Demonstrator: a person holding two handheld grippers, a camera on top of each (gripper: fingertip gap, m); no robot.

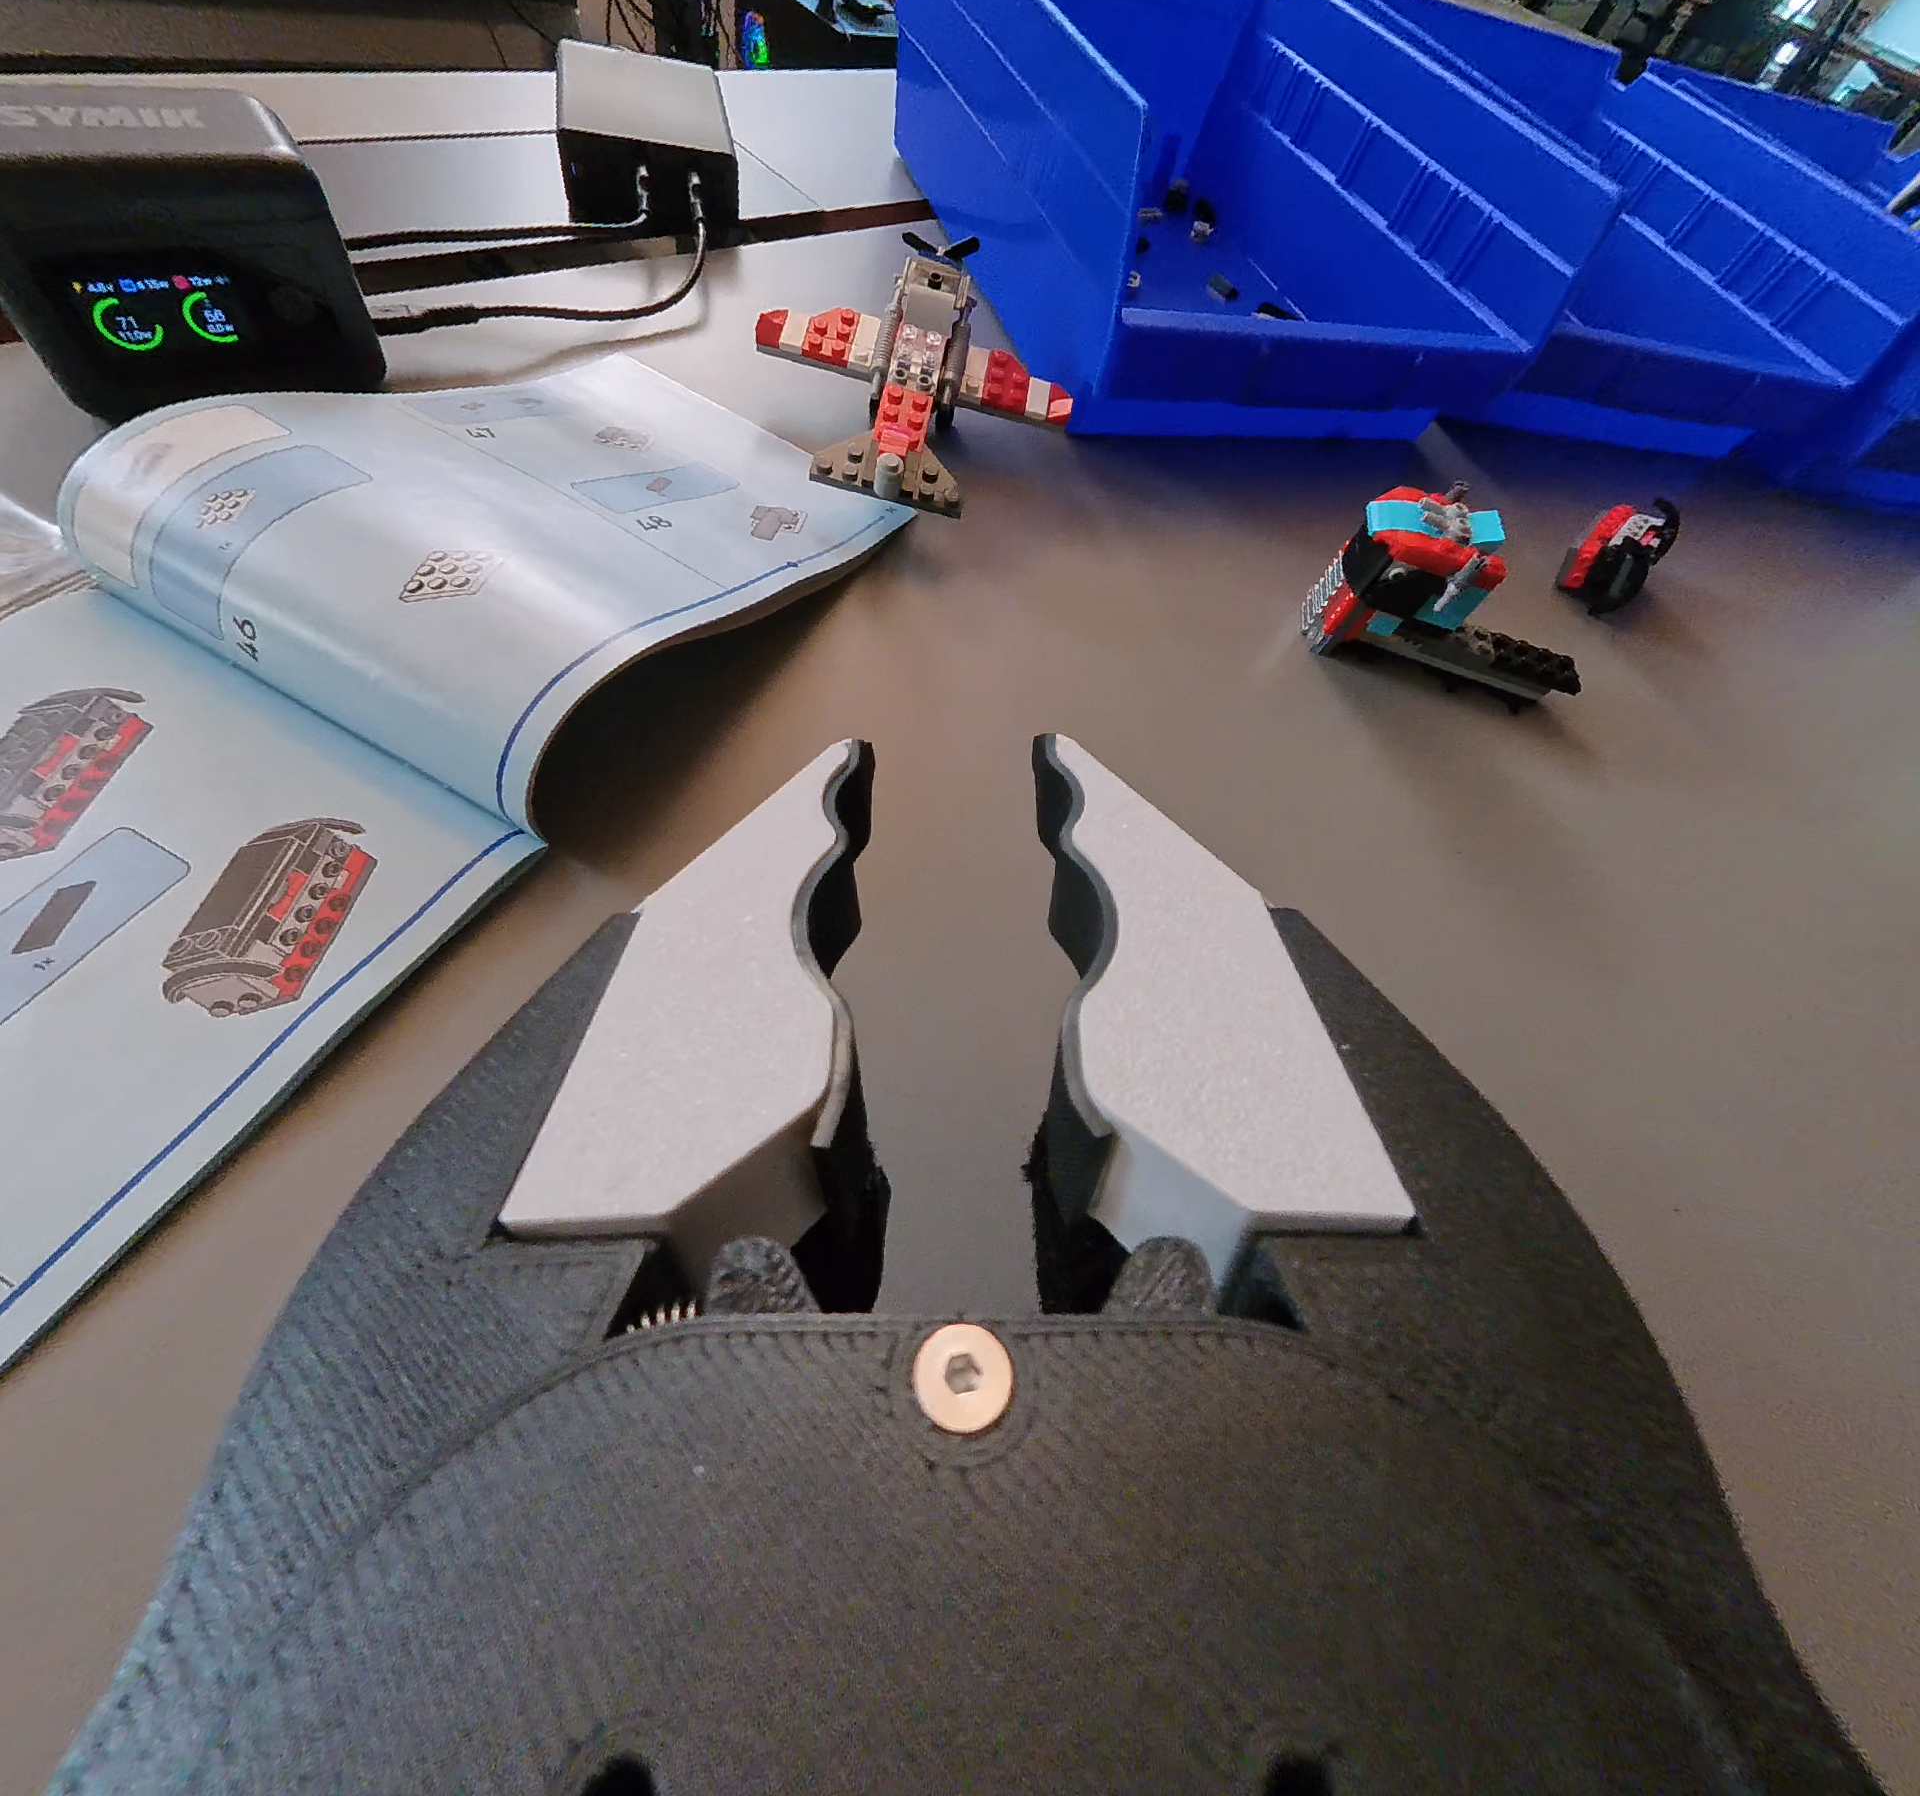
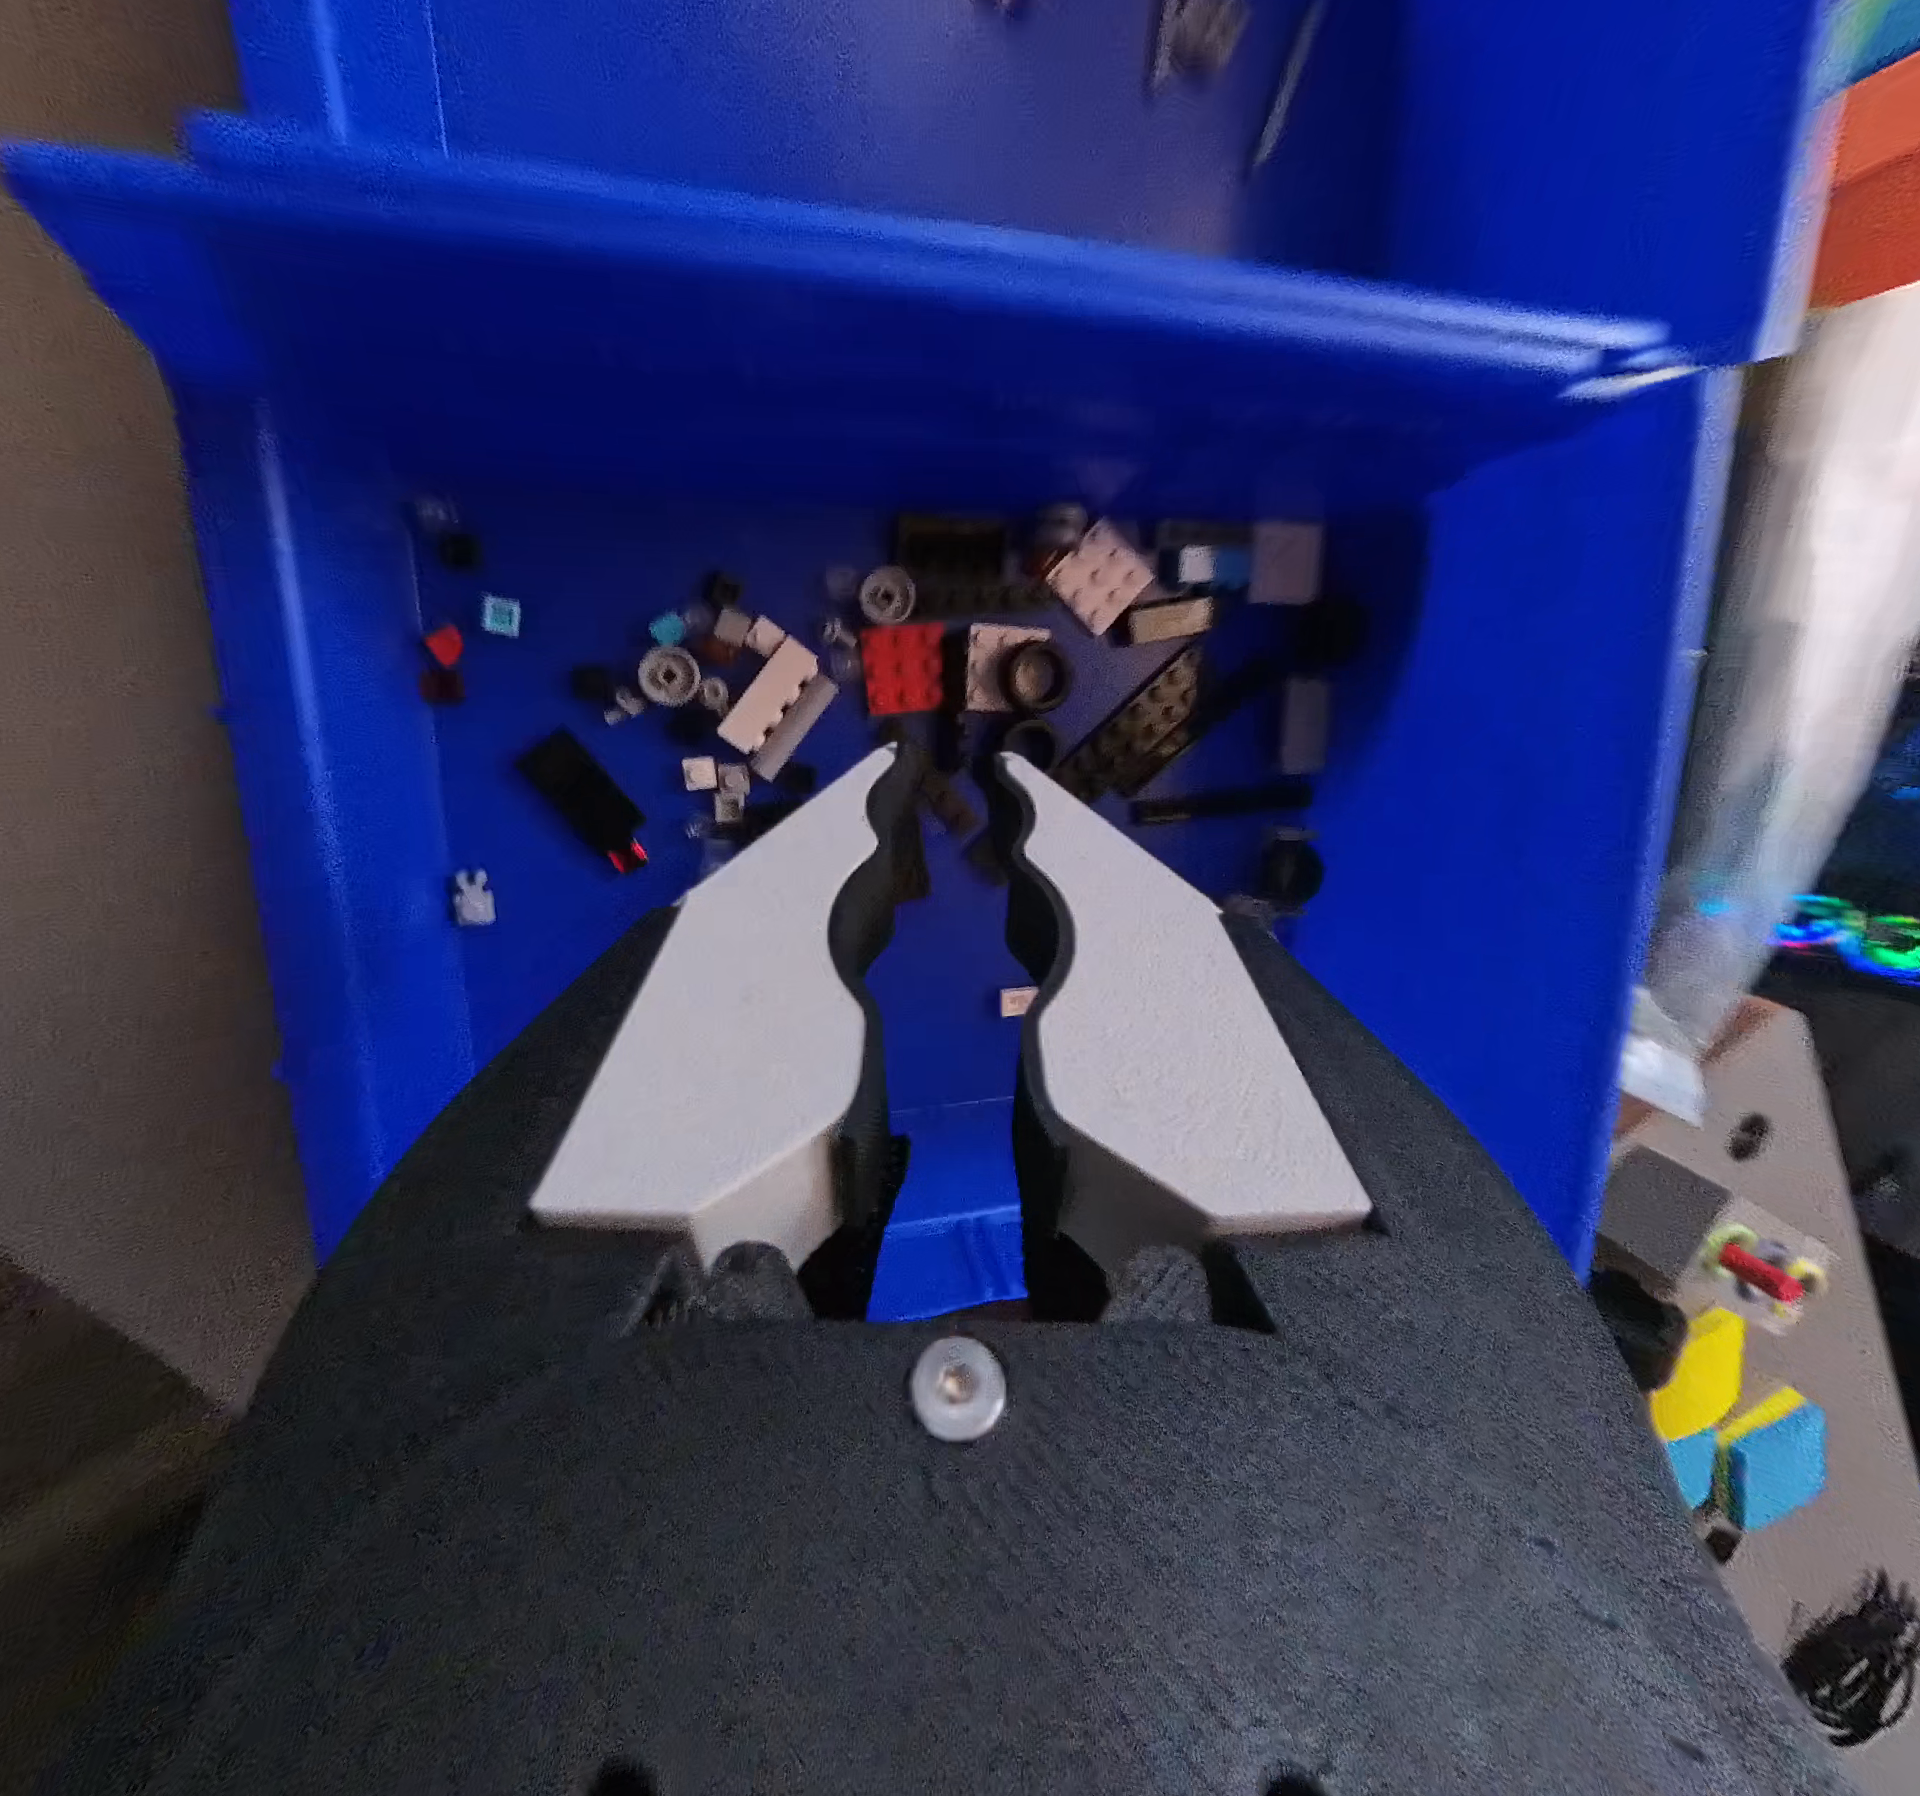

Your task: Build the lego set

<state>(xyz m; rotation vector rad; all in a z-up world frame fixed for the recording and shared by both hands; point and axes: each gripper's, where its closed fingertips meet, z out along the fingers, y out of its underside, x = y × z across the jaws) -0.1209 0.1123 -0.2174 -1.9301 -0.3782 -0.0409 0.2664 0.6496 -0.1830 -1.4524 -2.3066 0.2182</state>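
My left gripper [image 1: 951, 759] is open and empty, low over the bare brown table [image 1: 1247, 915], just right of an open instruction booklet [image 1: 436, 603]. A red, white and grey brick plane [image 1: 909, 364] stands beyond it. A red, teal and black brick build [image 1: 1423, 583] and a small red and black piece [image 1: 1616, 557] lie to the right. My right gripper [image 2: 948, 759] reaches down into a blue bin [image 2: 343, 811] of loose bricks. Its jaws are narrow around a small dark piece [image 2: 951, 806]. Blur hides whether the pads press on it. A red plate [image 2: 904, 666] lies just beyond the tips.
A row of blue bins [image 1: 1351, 219] stands at the back right of the table. A black power unit with a lit display [image 1: 177, 292] and a cabled black box [image 1: 644, 136] stand at the back left. Yellow and blue blocks [image 2: 1735, 1424] lie right of the bin. Across from one pair of fingers to the other is roughly 65 cm. The red plate [image 2: 904, 666] is about 8 cm from my right fingertips. It is some 9 cm from my right tips to the small dark piece [image 2: 951, 806].
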